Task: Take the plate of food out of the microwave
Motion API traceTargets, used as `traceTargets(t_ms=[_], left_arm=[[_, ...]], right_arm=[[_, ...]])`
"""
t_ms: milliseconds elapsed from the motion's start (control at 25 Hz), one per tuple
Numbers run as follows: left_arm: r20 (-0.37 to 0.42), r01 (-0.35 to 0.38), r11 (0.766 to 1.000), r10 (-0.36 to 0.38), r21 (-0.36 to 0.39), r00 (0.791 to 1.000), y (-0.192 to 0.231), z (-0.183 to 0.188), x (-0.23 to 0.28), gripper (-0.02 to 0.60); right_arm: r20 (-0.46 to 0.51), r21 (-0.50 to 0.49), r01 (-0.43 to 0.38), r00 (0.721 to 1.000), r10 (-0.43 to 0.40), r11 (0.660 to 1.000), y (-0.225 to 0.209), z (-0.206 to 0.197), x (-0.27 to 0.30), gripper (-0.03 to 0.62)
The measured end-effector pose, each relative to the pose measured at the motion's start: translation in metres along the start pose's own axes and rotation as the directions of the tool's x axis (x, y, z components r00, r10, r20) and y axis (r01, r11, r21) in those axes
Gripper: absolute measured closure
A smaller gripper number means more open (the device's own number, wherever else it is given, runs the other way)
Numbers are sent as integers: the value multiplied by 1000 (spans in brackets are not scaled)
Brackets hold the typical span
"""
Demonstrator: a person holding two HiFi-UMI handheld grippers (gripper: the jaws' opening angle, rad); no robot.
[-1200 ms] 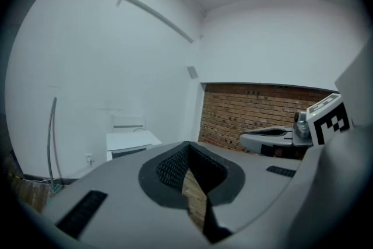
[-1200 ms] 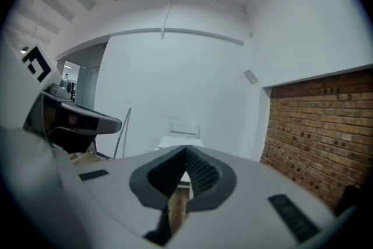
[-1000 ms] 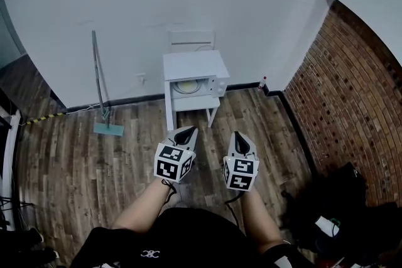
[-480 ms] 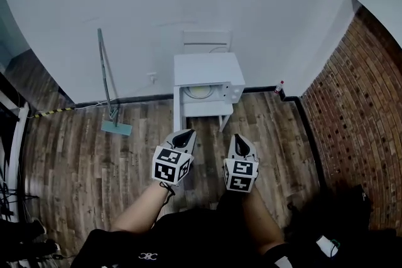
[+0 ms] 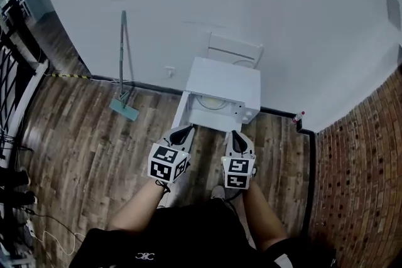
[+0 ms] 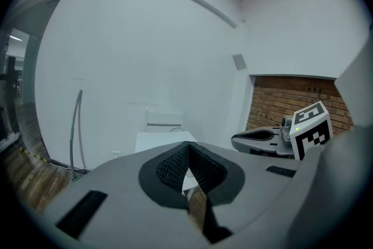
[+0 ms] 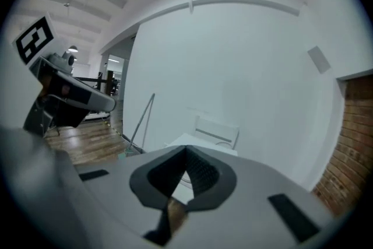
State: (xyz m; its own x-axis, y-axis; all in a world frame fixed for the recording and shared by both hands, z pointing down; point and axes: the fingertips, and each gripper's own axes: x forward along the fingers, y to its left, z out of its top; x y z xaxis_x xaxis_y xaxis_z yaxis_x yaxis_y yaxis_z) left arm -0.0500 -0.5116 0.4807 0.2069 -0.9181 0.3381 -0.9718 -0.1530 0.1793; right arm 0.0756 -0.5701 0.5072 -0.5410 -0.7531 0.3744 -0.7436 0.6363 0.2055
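At the near edge of a wood-plank floor, a person holds two grippers side by side, the left gripper (image 5: 181, 132) and the right gripper (image 5: 237, 135), both pointing at the far white wall. Each gripper's own view shows its ribbed pads pressed together at the tip with nothing between them.

One white microwave (image 5: 223, 86) sits on one white stand (image 5: 202, 122) against that wall, well apart from both grippers. A pale round shape (image 5: 212, 102) shows at the microwave's front; it is too small to tell as the plate of food.

One white chair (image 5: 233, 50) stands just behind the microwave. One flat mop (image 5: 123, 59) leans on the wall to the left, and one small red-capped bottle (image 5: 298, 117) stands on the floor to the right.

Only the head view takes in the bottle, the person's forearms and a black railing (image 5: 16, 72) at far left. Only the right gripper view shows the ceiling and a lit room beyond the wall's left end. A brick wall (image 5: 361, 185) appears on the right in the head view and both gripper views.
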Motion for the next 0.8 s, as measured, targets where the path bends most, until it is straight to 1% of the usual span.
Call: traceTargets(t_ms=[80, 160, 240, 360, 440, 520, 600, 720, 760, 800], left_arm=[[6, -43, 999, 44, -24, 999, -1, 1, 13, 581], [4, -87, 995, 88, -55, 996, 0, -3, 24, 581], [-8, -129, 988, 129, -85, 992, 1, -14, 31, 581], [-29, -183, 975, 181, -127, 983, 5, -36, 40, 581], [-41, -203, 967, 199, -152, 979, 9, -50, 48, 581], [-55, -209, 964, 202, -167, 978, 13, -65, 55, 581], [-68, -202, 964, 192, -172, 979, 17, -80, 65, 581], [-89, -187, 969, 174, -161, 981, 25, -104, 79, 581], [-96, -188, 969, 174, -163, 980, 29, -113, 82, 581], [-102, -191, 967, 176, -171, 979, 33, -122, 85, 581]], right_arm=[[-2, -61, -61, 998, 61, 996, -10, -4, 20, 582], [-16, -124, -116, 993, 115, 985, -18, -11, 43, 582], [-40, -179, -175, 985, 170, 968, -19, -20, 63, 582], [-77, -250, -260, 966, 248, 933, -11, -37, 93, 582], [-106, -307, -311, 950, 292, 900, -2, -51, 112, 582], [-141, -365, -369, 929, 341, 855, 13, -67, 130, 580], [-170, -423, -410, 912, 373, 808, 26, -84, 150, 580], [-213, -511, -431, 902, 377, 743, 38, -114, 185, 579], [-237, -530, -443, 896, 375, 723, 42, -127, 198, 563], [-263, -545, -455, 890, 371, 705, 45, -140, 211, 524]])
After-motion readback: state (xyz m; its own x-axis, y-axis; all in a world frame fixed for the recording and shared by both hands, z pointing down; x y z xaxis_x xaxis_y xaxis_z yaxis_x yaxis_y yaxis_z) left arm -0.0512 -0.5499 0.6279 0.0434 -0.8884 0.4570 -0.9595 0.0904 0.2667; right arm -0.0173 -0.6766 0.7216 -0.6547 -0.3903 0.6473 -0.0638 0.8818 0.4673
